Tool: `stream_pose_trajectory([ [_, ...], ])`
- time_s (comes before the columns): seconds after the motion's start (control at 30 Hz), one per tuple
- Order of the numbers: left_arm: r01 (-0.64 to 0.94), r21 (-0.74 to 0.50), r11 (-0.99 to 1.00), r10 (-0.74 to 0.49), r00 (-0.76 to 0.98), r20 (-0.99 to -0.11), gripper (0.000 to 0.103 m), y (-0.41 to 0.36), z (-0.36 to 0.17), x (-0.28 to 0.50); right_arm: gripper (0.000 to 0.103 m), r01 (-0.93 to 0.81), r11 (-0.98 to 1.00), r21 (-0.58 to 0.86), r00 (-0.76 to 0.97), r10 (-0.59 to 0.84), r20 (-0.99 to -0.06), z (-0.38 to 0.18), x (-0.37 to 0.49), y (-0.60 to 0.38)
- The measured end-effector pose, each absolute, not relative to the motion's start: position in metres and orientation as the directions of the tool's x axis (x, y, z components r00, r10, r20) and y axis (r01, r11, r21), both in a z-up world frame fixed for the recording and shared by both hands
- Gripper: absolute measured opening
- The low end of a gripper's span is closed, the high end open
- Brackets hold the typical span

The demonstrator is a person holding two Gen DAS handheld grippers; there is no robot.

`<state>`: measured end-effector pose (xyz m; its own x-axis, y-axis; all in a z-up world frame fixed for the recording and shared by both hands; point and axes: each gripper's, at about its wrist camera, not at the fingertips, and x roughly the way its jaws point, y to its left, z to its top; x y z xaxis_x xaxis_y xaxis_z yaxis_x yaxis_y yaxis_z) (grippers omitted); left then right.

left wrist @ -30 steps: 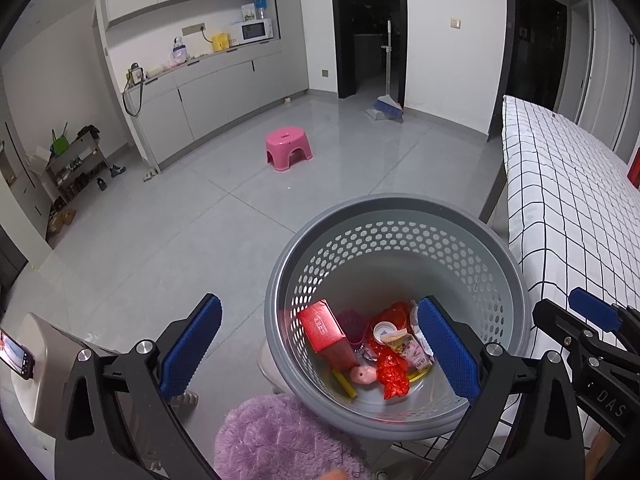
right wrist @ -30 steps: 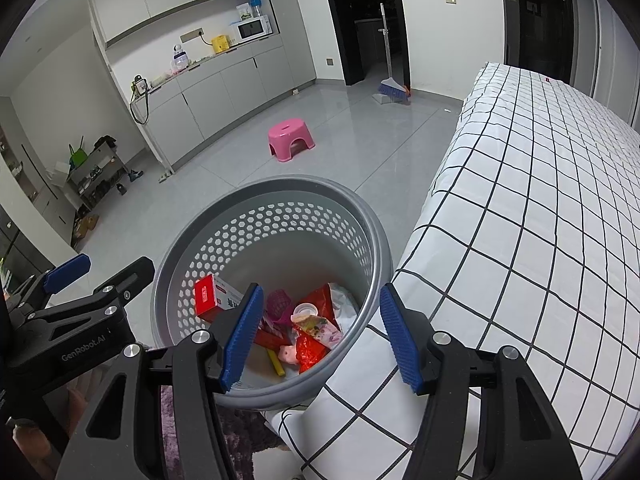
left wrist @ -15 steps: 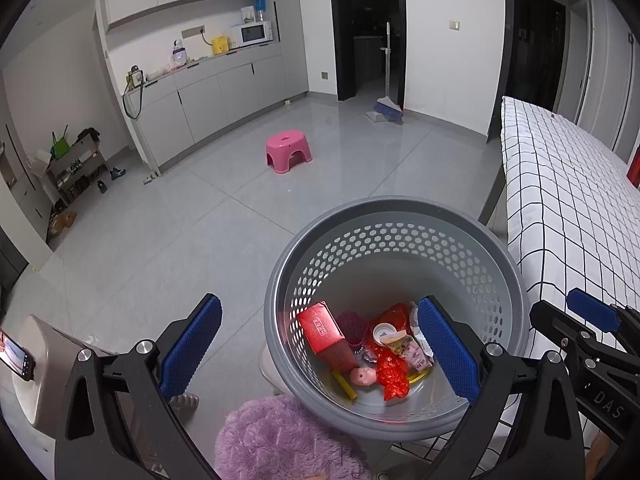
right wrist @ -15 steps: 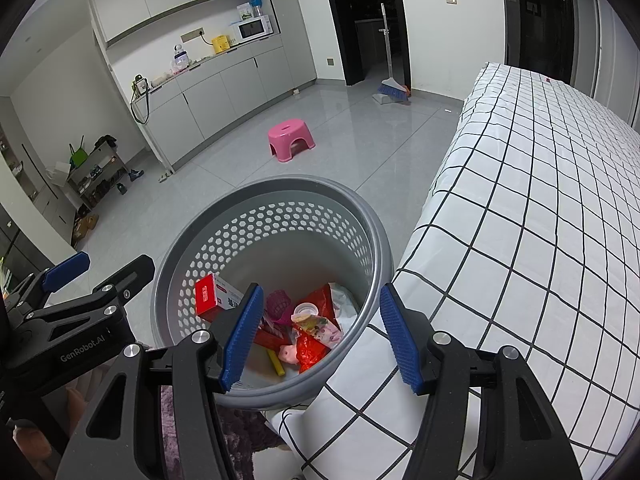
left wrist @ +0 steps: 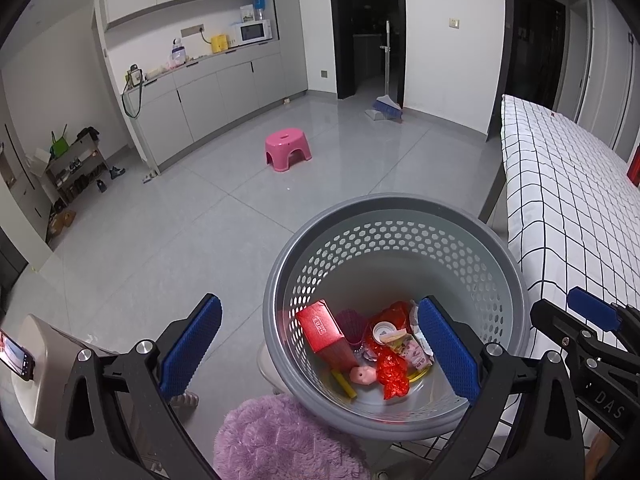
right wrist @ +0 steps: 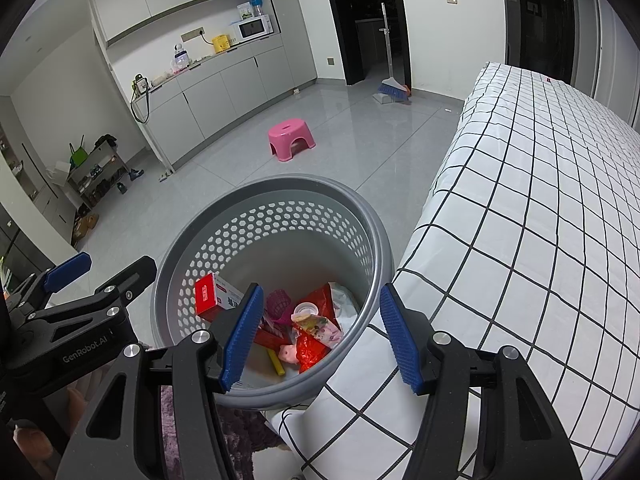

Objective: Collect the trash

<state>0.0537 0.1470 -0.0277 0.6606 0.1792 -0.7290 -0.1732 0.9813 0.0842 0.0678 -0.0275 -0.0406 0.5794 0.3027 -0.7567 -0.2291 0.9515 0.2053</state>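
Both grippers, left [left wrist: 318, 354] and right [right wrist: 320, 338], hang open and empty over the grey basket [left wrist: 472, 236], unmoved since the earlier frames. Inside lies the trash: a red box [left wrist: 322, 330], red wrappers [left wrist: 394, 374], a yellow stick [left wrist: 343, 384]. Beside it stands the bed [right wrist: 540, 200].

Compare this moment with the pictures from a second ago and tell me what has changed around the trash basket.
Nothing has visibly changed. Both the left gripper and the right gripper hang open and empty above the grey basket, just as before, and nothing was taken hold of or let go. The red box, the wrappers and the other trash inside lie where they did.
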Motion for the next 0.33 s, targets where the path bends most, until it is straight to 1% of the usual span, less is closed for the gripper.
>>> stream_pose_trajectory([
  [0.33,-0.173,0.081,0.982,0.176,0.657,-0.733,0.097,0.1455,-0.0297,0.0557,0.058,-0.230,0.951,0.205,0.579,0.303,-0.757,-0.0405,0.0676,-0.0281],
])
